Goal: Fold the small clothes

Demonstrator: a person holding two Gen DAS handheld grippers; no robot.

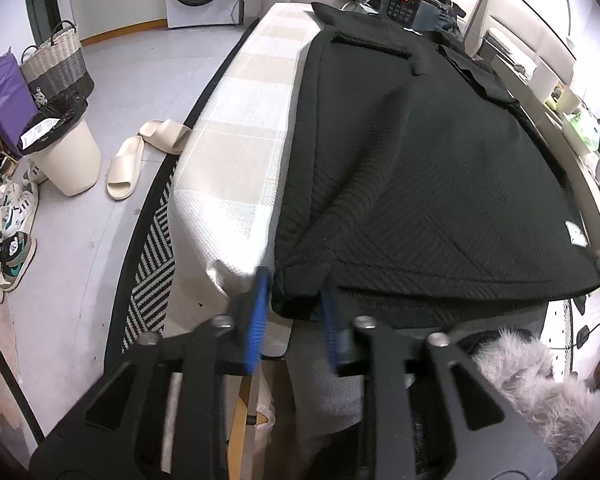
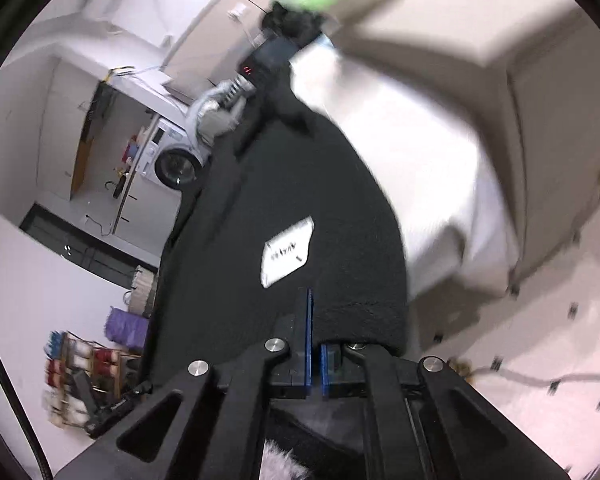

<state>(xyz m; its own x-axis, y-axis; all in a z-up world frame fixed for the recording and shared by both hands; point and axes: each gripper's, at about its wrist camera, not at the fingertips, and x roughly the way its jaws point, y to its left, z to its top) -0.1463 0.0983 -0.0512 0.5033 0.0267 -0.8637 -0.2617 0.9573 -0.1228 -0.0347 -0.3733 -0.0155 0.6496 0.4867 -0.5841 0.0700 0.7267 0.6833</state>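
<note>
Left gripper [image 1: 294, 304]: blue pads parted, straddling the near-left corner of the black garment [image 1: 420, 184] at lower centre of the left wrist view. The pads do not visibly press the fabric — released, with the corner hem between them.

Right gripper [image 2: 314, 340]: blue pads closed together at lower centre of the right wrist view, clenched on the garment's near hem, which bunches over the fingers. A white label [image 2: 287, 251] lies on the fabric just above the pads.

Garment position: spread flat across the table [image 1: 240, 128], which carries a beige checked cover. It fills the centre and right of the left wrist view; its left edge runs diagonally toward upper centre, its near hem hangs past the table's near edge.

Open room: a bare strip of cover stays exposed left of the garment. Beyond the table's left edge lies floor with a striped rug [image 1: 152, 264], a pair of slippers [image 1: 140, 160] and a white bin [image 1: 68, 160] — well apart from the garment. A black device with buttons [image 1: 404, 4] sits at the far end.
</note>
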